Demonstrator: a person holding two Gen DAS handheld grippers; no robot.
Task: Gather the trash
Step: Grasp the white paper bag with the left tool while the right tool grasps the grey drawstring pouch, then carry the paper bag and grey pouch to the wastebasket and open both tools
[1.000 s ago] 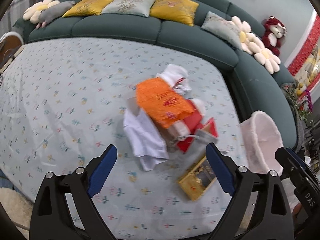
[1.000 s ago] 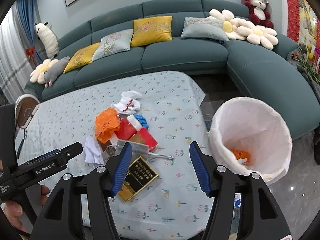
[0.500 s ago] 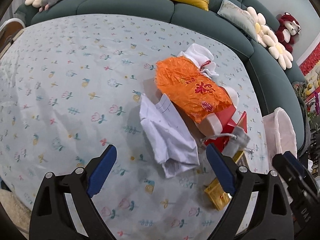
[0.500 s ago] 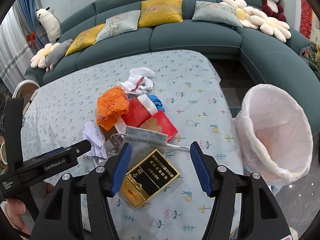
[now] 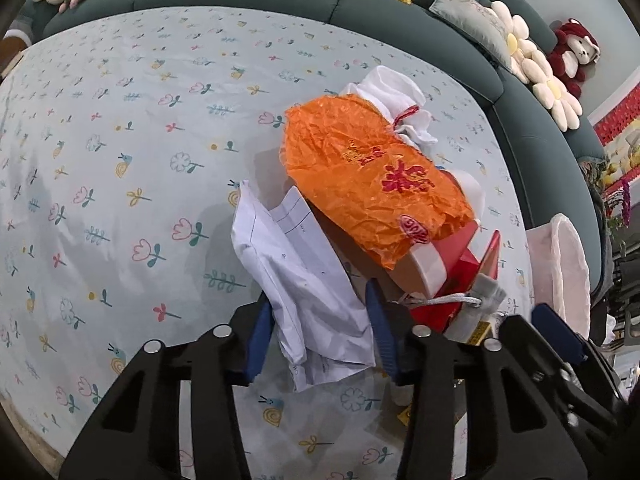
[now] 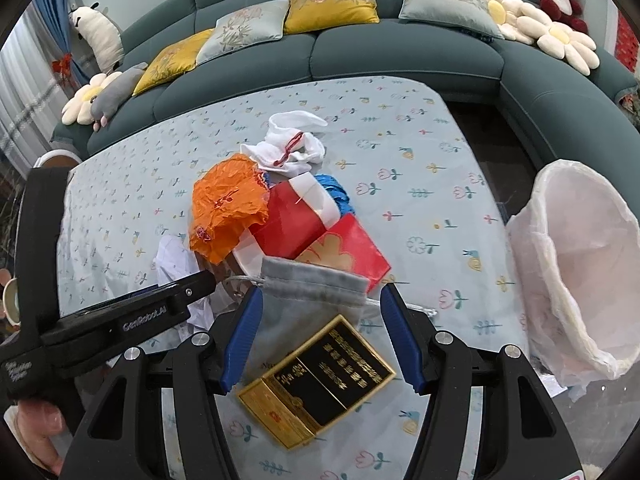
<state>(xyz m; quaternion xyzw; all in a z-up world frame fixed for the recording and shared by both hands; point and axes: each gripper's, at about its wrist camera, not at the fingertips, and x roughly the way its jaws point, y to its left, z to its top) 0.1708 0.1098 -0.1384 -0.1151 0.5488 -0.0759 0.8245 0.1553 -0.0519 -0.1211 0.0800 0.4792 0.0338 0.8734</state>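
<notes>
A trash pile lies on the flower-print tablecloth: crumpled white paper, an orange plastic bag, red boxes, a white cloth, a grey drawstring pouch and a gold-and-black box. My left gripper straddles the white paper, its jaws partly closed around it. My right gripper is open, low over the pouch and the gold box. The left gripper body also shows in the right wrist view.
A bin lined with a white bag stands off the table's right edge; it also shows in the left wrist view. A dark green sofa with cushions and plush toys curves behind the table.
My left gripper has moved down and forward onto the white paper and its jaws have narrowed around it. My right gripper has lowered toward the pouch and gold box.
</notes>
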